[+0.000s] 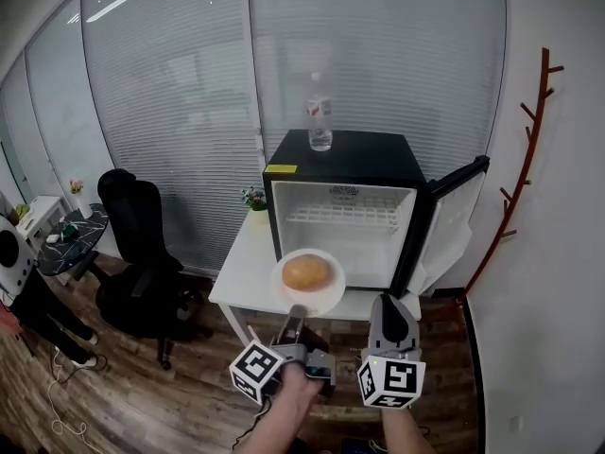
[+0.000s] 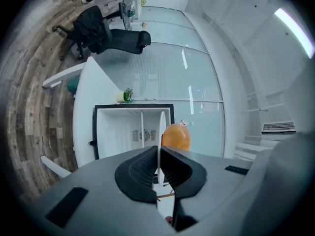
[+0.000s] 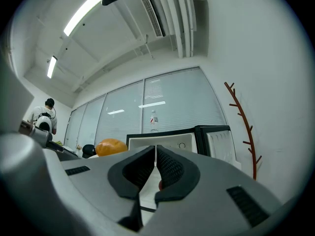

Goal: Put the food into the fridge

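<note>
A round orange-brown bun (image 1: 306, 271) lies on a white plate (image 1: 326, 296), held level in front of the black mini fridge (image 1: 345, 164). The fridge door (image 1: 454, 218) swings open to the right, and the white inside with its wire shelf (image 1: 345, 214) is bare. My left gripper (image 1: 296, 314) is shut on the plate's near rim. In the left gripper view the plate (image 2: 161, 127) runs edge-on between the jaws with the bun (image 2: 175, 136) beside it. My right gripper (image 1: 388, 303) hangs shut and empty, just right of the plate; its own view shows the bun (image 3: 110, 147) to the left.
The fridge stands on a white table (image 1: 248, 277) with a small potted plant (image 1: 253, 198) at its left. A water bottle (image 1: 319, 126) stands on the fridge top. A black office chair (image 1: 137, 244) is at the left, and a red coat rack (image 1: 529, 159) hangs on the right wall.
</note>
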Motion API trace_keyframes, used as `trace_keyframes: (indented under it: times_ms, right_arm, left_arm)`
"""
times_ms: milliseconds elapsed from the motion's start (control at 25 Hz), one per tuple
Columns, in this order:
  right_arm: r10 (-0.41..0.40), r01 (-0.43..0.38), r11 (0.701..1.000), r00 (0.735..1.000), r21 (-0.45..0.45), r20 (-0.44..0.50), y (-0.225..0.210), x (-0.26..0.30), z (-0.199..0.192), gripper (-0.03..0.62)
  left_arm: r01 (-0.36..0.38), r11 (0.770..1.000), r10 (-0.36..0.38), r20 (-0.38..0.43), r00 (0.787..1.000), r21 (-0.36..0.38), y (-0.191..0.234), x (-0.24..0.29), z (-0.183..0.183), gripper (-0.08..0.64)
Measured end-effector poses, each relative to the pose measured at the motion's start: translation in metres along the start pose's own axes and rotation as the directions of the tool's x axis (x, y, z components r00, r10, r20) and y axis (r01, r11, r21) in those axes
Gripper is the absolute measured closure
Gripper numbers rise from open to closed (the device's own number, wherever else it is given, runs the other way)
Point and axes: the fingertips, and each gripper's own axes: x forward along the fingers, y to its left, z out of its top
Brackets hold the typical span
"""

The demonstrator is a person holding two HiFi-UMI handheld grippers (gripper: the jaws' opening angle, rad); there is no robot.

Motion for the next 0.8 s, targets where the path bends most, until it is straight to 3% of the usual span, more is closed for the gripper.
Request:
trace_keyframes:
  times_ms: [800]
  right_arm:
    - [0.006, -0.007, 0.999, 1.000, -0.035, -0.025, 0.013, 0.175, -0.045, 0.558]
  left_arm:
    - [-0.064, 0.997, 0.063, -0.016, 0.998, -0.035, 0.051, 0.158, 0.069, 0.523]
